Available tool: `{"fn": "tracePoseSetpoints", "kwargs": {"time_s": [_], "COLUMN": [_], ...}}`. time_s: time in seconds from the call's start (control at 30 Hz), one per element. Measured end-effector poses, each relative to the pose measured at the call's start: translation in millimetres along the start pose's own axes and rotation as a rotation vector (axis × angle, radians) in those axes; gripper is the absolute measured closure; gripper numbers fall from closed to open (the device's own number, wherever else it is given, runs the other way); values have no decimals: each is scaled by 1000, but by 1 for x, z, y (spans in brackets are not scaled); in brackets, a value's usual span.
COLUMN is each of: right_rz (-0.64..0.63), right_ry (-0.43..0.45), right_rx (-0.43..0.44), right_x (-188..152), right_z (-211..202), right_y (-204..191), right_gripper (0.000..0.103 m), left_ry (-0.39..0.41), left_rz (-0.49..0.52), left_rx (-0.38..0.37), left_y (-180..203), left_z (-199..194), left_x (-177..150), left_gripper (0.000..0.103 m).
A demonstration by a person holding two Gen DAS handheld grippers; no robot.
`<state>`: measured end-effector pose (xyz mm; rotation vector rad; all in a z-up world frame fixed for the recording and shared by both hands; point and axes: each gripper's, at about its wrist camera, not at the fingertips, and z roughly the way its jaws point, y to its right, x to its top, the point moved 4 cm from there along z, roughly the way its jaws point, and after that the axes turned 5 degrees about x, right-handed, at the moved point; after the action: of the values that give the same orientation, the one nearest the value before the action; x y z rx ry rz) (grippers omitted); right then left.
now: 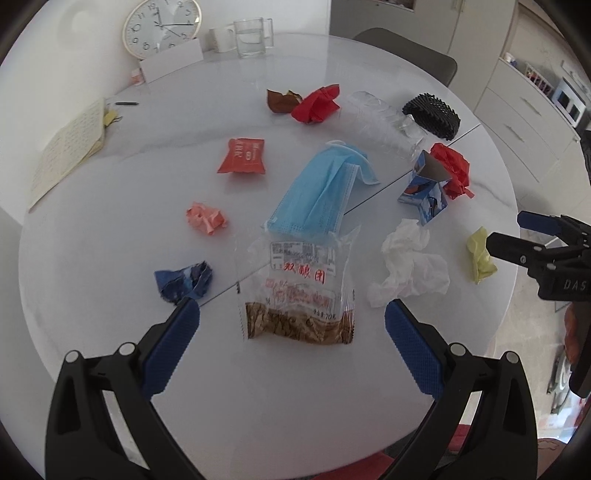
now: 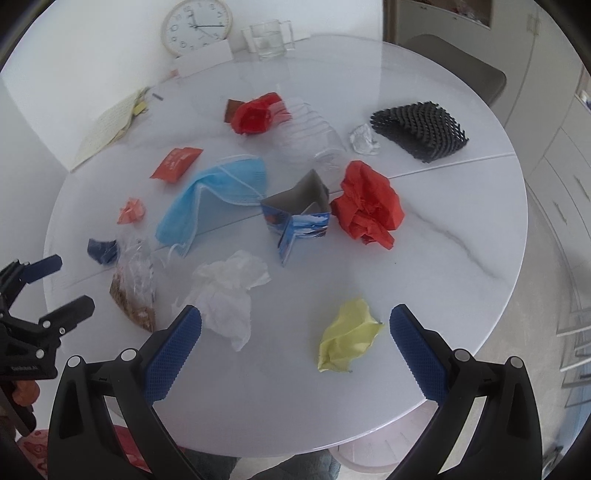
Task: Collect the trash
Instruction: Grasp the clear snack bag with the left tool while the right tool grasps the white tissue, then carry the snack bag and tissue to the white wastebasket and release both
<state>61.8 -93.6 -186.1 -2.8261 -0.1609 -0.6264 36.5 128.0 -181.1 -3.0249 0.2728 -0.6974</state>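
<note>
Starting with the left wrist view: the left gripper (image 1: 291,319) hangs low in the frame, jaws spread wide and empty, blue pads flanking a clear snack wrapper (image 1: 301,290) at lower centre. Red Chinese characters run across it and "70" is just legible near its brown printed bottom; its long axis runs up the frame toward a blue face mask (image 1: 325,188) that overlaps its top edge. Left of it lie a dark blue crumple (image 1: 183,281), a pink paper ball (image 1: 205,218) and a red sachet (image 1: 242,156) with white print too small to read. At the right edge the right gripper (image 1: 506,236) pokes in, "DAS" visible on its body, just beside a yellow paper wad (image 1: 479,260). A white tissue (image 1: 410,266) sits between. All of it rests on the round white table (image 1: 110,240).

Over to the right wrist view: jaws wide apart, nothing held, and the yellow wad sits between the pads, nearer the right one, its long axis tilting toward upper right. A blue printed carton (image 2: 299,218) lies open at centre beside red crumpled paper (image 2: 367,205). A black mesh piece (image 2: 421,131) occupies the upper right, and a wall clock (image 2: 197,26) the top.
</note>
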Motion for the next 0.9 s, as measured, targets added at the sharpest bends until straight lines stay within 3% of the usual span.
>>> {"fn": "tracePoseSetpoints", "kwargs": {"time_s": [0.43, 0.5, 0.53, 0.7, 0.83, 0.9], "right_rz": [-5, 5, 11, 16, 4, -2], "right_ry": [-50, -47, -45, -56, -78, -98], "right_rx": [-3, -9, -10, -7, 15, 27], "right_x": [2, 2, 2, 1, 1, 3], "right_z": [29, 28, 28, 32, 42, 52], "right_y": [-33, -31, -30, -34, -44, -50], "right_gripper": [2, 2, 2, 2, 2, 8], "left_ry": [-86, -95, -102, -93, -77, -71], "left_rz": [54, 67, 76, 71, 52, 39], "left_rx": [-114, -120, -117, -146, -167, -170], "left_y": [6, 9, 10, 10, 4, -1], "left_z": [65, 70, 72, 71, 65, 61], "left_x": [13, 14, 14, 14, 15, 14], "left_gripper": [7, 12, 21, 36, 58, 65]}}
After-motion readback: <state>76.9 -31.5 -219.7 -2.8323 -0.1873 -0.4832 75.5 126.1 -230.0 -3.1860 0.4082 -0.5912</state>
